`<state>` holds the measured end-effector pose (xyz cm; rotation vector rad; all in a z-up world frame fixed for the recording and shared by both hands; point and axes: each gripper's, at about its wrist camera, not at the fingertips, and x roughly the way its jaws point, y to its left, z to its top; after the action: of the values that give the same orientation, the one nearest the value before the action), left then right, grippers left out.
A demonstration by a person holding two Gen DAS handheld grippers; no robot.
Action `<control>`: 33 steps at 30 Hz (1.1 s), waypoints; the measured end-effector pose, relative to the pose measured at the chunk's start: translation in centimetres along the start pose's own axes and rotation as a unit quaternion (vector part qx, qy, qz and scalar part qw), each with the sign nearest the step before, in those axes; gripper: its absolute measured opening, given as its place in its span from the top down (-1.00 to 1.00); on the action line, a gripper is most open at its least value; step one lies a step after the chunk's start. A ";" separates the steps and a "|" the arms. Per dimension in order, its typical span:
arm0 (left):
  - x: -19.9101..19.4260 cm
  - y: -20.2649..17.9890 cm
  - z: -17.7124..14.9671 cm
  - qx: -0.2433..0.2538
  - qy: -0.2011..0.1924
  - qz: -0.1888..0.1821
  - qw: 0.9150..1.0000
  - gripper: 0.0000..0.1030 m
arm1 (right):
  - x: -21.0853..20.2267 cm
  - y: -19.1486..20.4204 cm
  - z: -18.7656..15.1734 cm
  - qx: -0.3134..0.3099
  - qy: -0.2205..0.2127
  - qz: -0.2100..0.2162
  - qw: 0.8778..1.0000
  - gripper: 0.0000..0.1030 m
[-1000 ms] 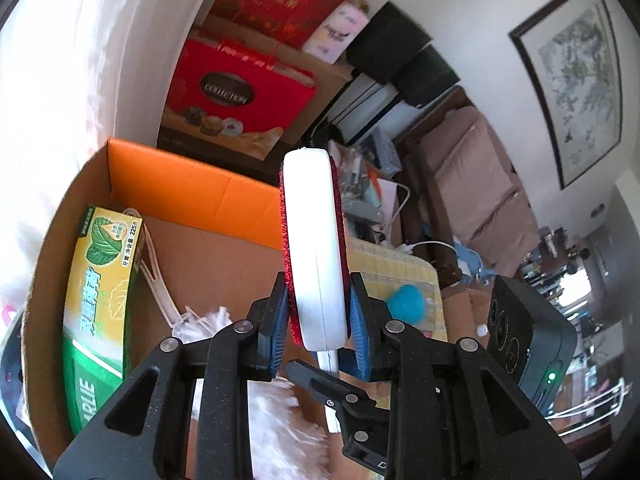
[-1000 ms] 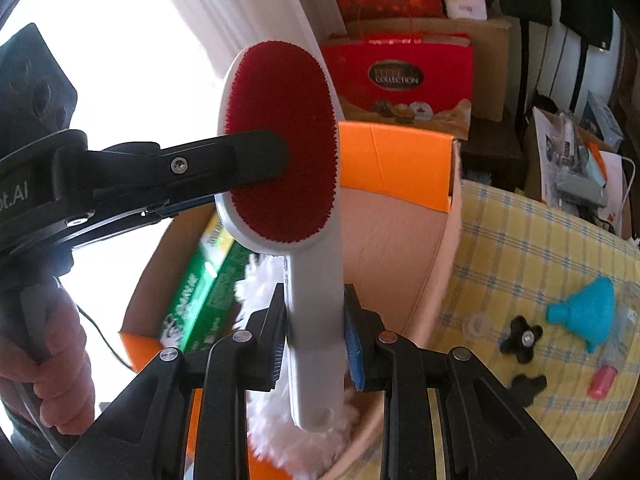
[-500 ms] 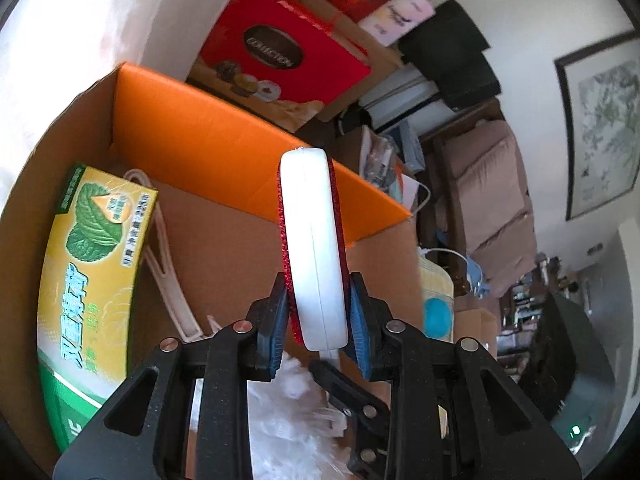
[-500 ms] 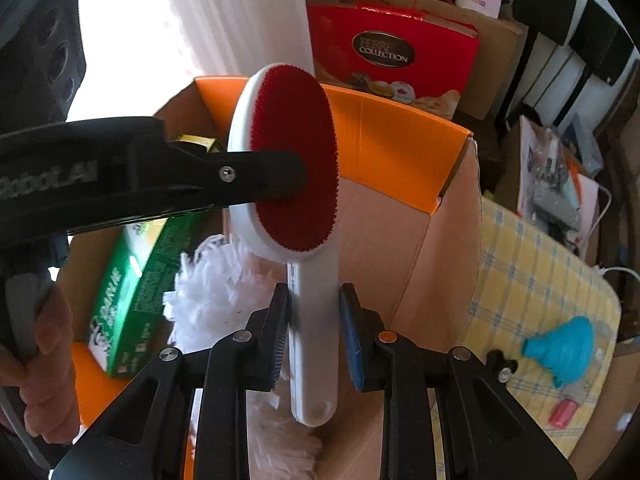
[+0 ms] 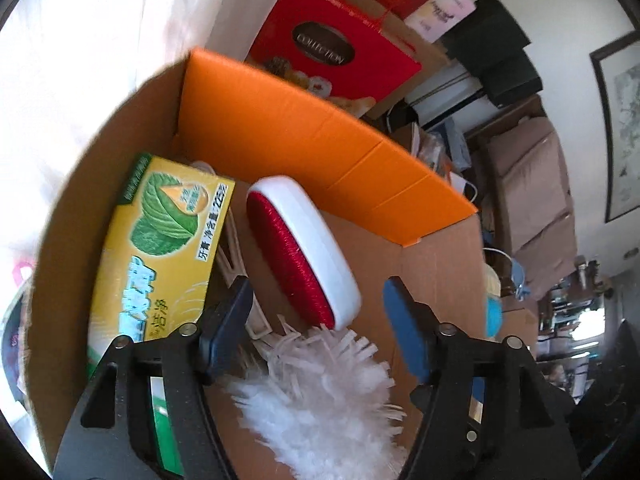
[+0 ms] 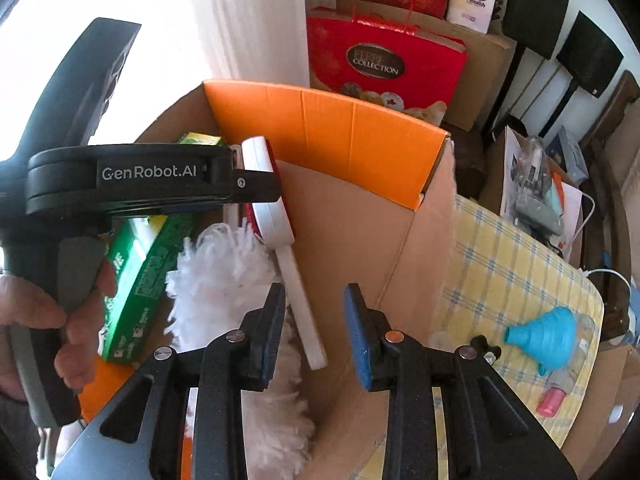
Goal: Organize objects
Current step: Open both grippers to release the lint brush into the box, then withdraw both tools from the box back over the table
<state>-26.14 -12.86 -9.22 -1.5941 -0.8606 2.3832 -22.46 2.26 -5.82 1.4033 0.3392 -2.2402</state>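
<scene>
- The left gripper [image 5: 318, 320] has its two blue-padded fingers [image 5: 404, 336] spread apart, holding nothing. It points down into an open cardboard box with orange flaps [image 5: 320, 128].
- The right gripper [image 6: 316, 334] also has its fingers [image 6: 358, 340] apart and empty, reaching over the box's near edge. The person's left hand [image 6: 48, 320] grips the left tool's handle at the box's left side.
- One white-handled lint brush with a red bristle pad [image 5: 304, 248] lies tilted inside the box, free of both grippers. Its handle [image 6: 304, 304] slopes between the right fingers without clearly touching them.
- Under the brush head lies one fluffy white duster [image 5: 320, 396].
- One yellow-and-green toothpaste carton [image 5: 160, 256] leans against the box's left wall, beside the brush.
- Bare cardboard floor shows to the right of the brush, toward the box's right wall.
- Outside, on the yellow checked table [image 6: 512, 264], sits one turquoise funnel [image 6: 548, 336], well apart from the box.
</scene>
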 end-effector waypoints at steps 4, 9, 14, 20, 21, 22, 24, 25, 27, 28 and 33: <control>-1.7 -0.9 -0.4 0.017 -0.012 0.001 1.000 -0.40 | -1.5 0.1 -0.7 0.004 -0.011 0.008 1.000 0.34; -3.4 -2.2 -1.6 0.042 -0.025 0.018 0.999 -0.61 | -3.1 -0.2 -1.6 0.017 -0.024 0.013 0.999 0.19; -4.7 -2.8 -3.4 0.051 -0.030 0.016 0.998 -0.67 | -4.5 -1.1 -2.6 0.034 -0.032 0.014 0.999 0.01; -6.0 -4.1 -5.3 0.071 -0.034 0.017 0.997 -0.90 | -6.0 -2.4 -4.2 0.057 -0.040 0.012 0.998 -0.28; -6.2 -4.3 -5.6 0.076 -0.035 0.018 0.996 -0.91 | -6.3 -2.6 -4.4 0.061 -0.042 0.012 0.997 -0.35; -6.4 -4.4 -5.9 0.080 -0.036 0.019 0.996 -0.93 | -6.6 -2.9 -4.8 0.066 -0.044 0.011 0.997 -0.42; -6.8 -4.9 -6.6 0.089 -0.038 0.020 0.995 -1.00 | -7.0 -3.4 -5.2 0.074 -0.047 0.010 0.996 -0.51; -7.0 -5.1 -6.9 0.093 -0.040 0.020 0.995 -1.00 | -7.3 -3.7 -5.5 0.077 -0.049 0.009 0.996 -0.57; -7.4 -5.7 -7.6 0.105 -0.045 0.027 0.993 -1.00 | -7.8 -4.1 -6.0 0.083 -0.052 0.007 0.995 -0.63; -7.6 -5.9 -8.0 0.111 -0.048 0.029 0.992 -1.00 | -8.1 -4.4 -6.4 0.086 -0.054 0.005 0.995 -0.66; -8.2 -7.6 -10.1 0.138 -0.054 0.030 0.989 -1.00 | -9.4 -6.2 -8.3 0.109 -0.061 -0.004 0.992 -0.74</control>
<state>-15.09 -6.25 -1.30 -1.4147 -0.4769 2.5185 -15.74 13.69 -1.33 1.3638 0.0598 -2.4165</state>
